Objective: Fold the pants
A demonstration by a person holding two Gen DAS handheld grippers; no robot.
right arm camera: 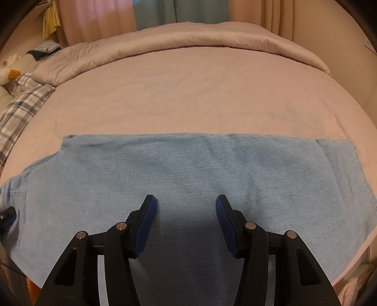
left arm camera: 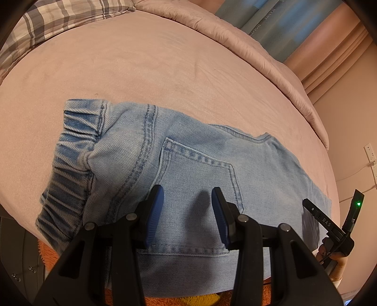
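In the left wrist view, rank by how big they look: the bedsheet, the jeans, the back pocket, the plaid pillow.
1. bedsheet
2. jeans
3 and 4. back pocket and plaid pillow: they look about alike; the pillow is cropped and farther away, so I won't rank them.

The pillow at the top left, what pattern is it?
Grey and white plaid; the pillow shows best in the left wrist view.
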